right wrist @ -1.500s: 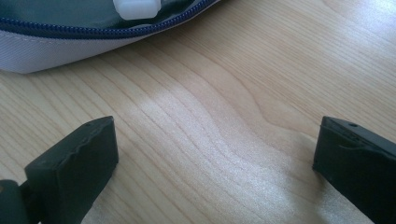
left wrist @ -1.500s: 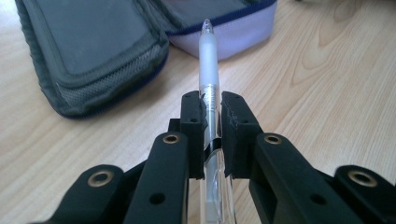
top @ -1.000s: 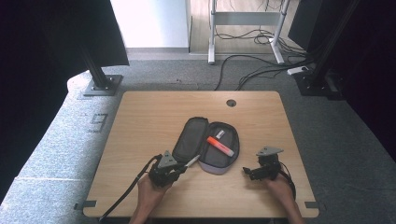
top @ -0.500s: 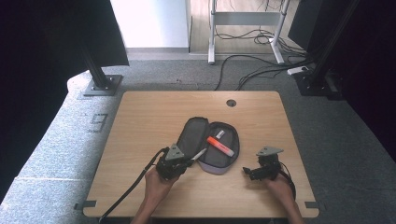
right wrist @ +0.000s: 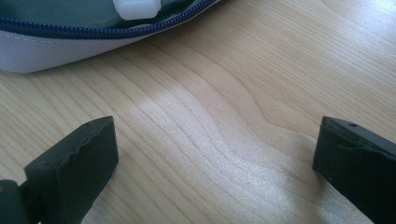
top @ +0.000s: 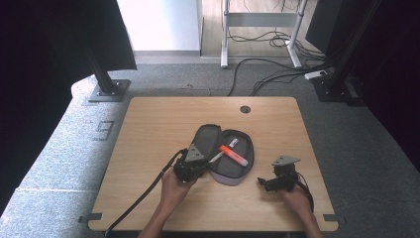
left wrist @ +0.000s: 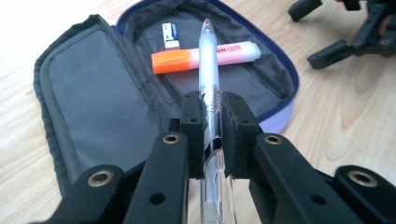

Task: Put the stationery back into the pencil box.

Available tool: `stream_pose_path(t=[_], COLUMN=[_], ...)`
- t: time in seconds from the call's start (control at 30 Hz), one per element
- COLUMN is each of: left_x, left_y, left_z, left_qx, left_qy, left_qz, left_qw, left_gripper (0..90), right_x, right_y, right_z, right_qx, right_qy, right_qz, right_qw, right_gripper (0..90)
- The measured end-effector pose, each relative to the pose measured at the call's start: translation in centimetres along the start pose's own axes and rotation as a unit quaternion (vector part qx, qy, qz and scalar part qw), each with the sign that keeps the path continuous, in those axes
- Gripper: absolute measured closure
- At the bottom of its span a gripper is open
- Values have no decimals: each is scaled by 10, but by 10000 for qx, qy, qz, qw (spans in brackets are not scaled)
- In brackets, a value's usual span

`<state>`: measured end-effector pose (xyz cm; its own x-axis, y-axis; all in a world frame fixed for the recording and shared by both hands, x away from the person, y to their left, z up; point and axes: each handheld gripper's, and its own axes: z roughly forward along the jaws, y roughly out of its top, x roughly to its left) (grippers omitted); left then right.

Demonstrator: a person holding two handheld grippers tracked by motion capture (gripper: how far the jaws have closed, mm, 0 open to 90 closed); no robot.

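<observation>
The left claw, clamped on a clear plastic pen, has carried it forward from the near edge until its tip hangs over the open grey fabric pencil case, above the orange highlighter; dropping it in looks next. The right claw waits wide open and empty above the wooden counter.

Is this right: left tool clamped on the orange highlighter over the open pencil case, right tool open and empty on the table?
Not quite. The left tool is clamped on a clear pen, not the highlighter; the left gripper view shows it. The orange highlighter lies inside the open pencil case, next to an eraser. The rest holds: the right tool is open and empty over the table.
</observation>
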<state>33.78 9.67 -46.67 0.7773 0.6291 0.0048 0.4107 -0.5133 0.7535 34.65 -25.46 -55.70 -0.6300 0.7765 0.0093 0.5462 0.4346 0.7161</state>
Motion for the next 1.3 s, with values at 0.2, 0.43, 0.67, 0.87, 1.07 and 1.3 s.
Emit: stream_pose_path(t=[0.2,0.43,0.67,0.87,1.07,1.3], left_x=[7,11,11,10,8,8], left_y=[8,17,29,41,51,58], left_z=[7,16,26,37,48,63], left_qx=[-24,-94,-74,12,-7,60], left_qy=[-8,-52,-81,-89,-93,-51], left_qz=[-94,-169,-172,-72,-28,-10], left_qw=[10000,9998,9998,9999,10000,10000], left_gripper=[799,799,799,799,799,799], right_x=[0,0,0,0,0,0], right_y=[0,0,0,0,0,0], right_z=[0,0,0,0,0,0], right_qx=[0,1,-2,-1,-2,-5], right_qy=[1,0,-1,2,-1,1], right_qz=[1,0,6,10,10,2], right_qw=[10000,10000,10000,10000,10000,10000], right_gripper=[0,0,0,0,0,0])
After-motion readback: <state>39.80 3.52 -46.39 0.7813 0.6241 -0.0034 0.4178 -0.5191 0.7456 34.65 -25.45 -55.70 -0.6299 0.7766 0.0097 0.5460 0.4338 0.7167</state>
